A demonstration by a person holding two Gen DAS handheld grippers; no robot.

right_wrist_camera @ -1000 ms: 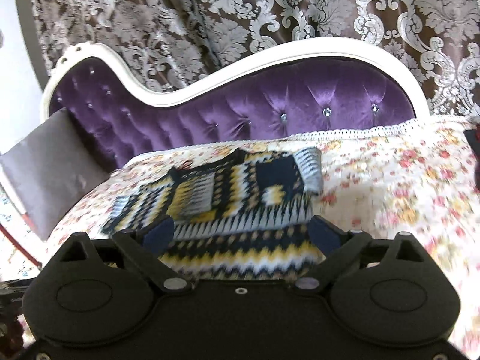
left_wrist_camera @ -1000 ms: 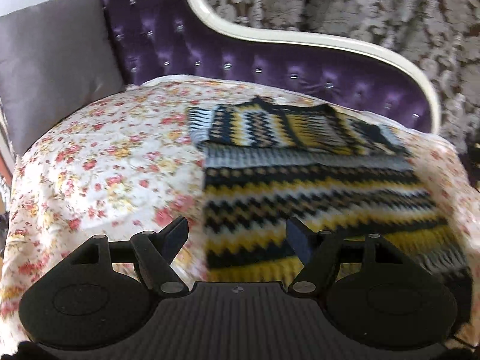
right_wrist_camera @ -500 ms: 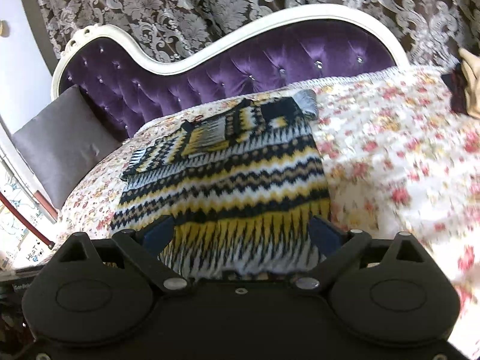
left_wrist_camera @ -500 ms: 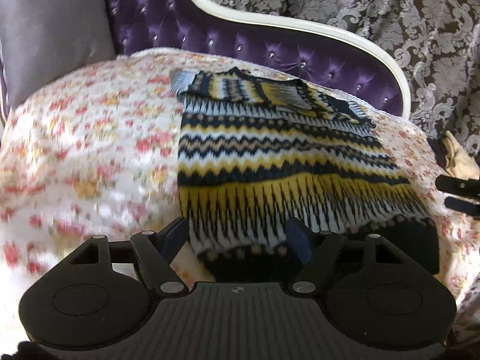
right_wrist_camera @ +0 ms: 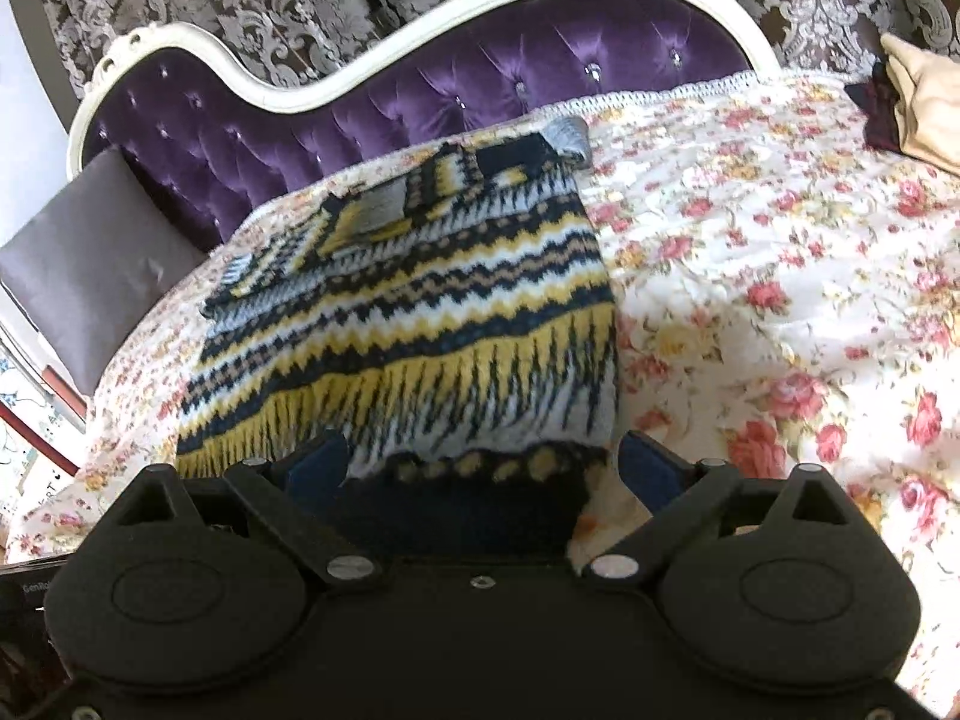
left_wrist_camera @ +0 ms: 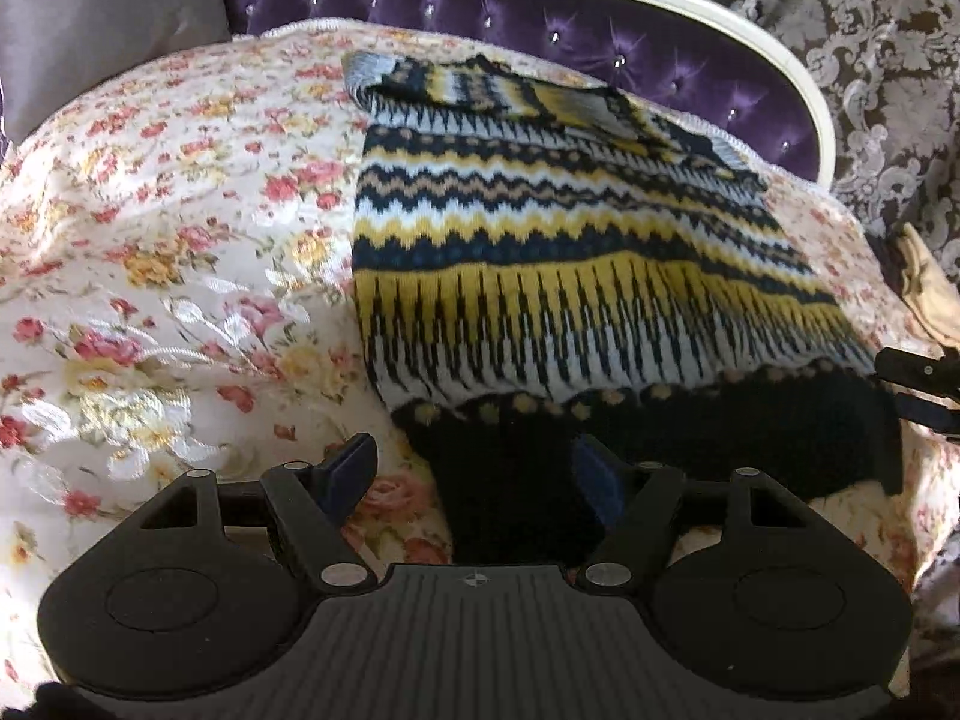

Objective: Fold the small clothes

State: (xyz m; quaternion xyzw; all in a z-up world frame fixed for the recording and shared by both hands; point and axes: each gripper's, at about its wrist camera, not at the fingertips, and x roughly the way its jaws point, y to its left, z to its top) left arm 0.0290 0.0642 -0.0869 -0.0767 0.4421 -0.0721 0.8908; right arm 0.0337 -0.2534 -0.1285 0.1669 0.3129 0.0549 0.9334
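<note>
Two open grippers poised at the dark hem of a patterned knit sweater (left_wrist_camera: 558, 252) lying flat on a floral bedspread (left_wrist_camera: 168, 252).
Left to right: a grey cushion (right_wrist_camera: 90, 258) at 9 o'clock; the left gripper (left_wrist_camera: 474, 480), fingers spread wide and holding nothing, straddling the hem's left corner at 6 o'clock; the sweater, sleeves folded in toward 12 o'clock beneath a purple tufted headboard (right_wrist_camera: 420, 90); the right gripper (right_wrist_camera: 486, 468), likewise spread and empty, straddling the hem's right corner; beige cloth (right_wrist_camera: 924, 108) at 2 o'clock.
</note>
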